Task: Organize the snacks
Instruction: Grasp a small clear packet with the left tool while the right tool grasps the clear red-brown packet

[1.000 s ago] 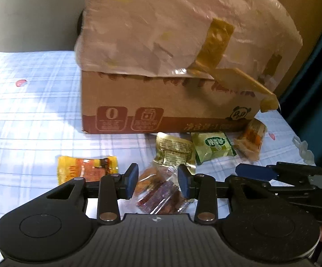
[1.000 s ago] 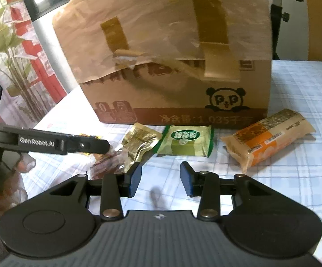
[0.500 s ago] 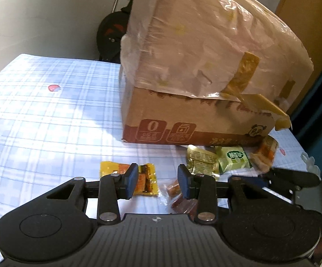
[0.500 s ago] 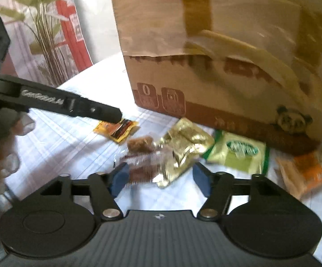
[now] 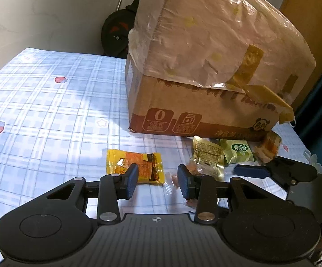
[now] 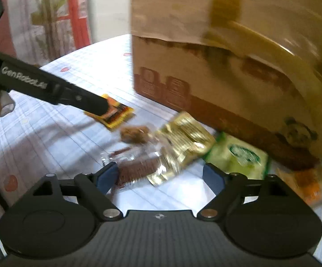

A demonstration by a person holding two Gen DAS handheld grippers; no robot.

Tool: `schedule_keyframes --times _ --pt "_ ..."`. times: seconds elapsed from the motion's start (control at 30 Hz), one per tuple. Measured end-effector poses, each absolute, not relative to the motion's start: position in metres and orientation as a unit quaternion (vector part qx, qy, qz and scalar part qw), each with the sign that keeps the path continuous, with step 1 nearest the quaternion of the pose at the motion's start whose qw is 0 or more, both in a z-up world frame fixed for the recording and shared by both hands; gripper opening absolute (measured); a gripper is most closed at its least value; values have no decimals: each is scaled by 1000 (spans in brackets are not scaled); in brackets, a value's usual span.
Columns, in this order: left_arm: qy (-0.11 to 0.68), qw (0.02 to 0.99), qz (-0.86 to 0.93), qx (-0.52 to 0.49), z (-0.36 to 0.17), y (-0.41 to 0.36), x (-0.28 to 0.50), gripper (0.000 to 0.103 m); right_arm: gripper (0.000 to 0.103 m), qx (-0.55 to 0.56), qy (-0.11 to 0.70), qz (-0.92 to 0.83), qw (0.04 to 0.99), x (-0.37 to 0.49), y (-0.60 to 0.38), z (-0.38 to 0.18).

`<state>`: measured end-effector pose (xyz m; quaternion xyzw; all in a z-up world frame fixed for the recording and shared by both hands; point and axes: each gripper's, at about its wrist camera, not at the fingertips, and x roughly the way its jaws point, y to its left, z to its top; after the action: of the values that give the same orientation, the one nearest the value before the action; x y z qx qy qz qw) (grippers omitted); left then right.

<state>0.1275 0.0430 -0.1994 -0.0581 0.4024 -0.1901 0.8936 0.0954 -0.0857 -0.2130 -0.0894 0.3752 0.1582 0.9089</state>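
- Yellow-orange snack packet [image 5: 134,166] lies flat on the checked tablecloth [image 5: 49,120], at 7 o'clock from the cardboard box [image 5: 196,111].
- Left gripper [image 5: 156,181] stands partly open over that packet's near edge, nothing clamped.
- Right gripper [image 6: 159,179], jaws just widened, holds nothing; clear brown-stick wrapper [image 6: 136,164] and gold packet [image 6: 181,140] lie between.
- Only the right view shows fingers [image 6: 3,104].

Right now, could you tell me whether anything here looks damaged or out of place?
Yes: the brown cardboard box wears crumpled plastic film, and a yellowed tape strip has peeled away and hangs loose at its front.
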Motion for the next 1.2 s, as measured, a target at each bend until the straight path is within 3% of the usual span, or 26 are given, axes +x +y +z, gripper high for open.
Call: schedule_keyframes --times 0.27,0.57,0.8,1.2 --pt "404 892 -199 -42 -204 33 125 41 82 -47 387 99 916 90 -128 -209" --pt "403 893 -197 -44 -203 33 124 41 77 -24 371 163 914 105 -98 -200" --pt "402 892 -202 -41 -203 33 124 41 48 -51 369 156 915 111 -93 -209" --pt "401 883 -240 48 -213 -5 134 41 48 -50 332 148 930 66 -138 -215"
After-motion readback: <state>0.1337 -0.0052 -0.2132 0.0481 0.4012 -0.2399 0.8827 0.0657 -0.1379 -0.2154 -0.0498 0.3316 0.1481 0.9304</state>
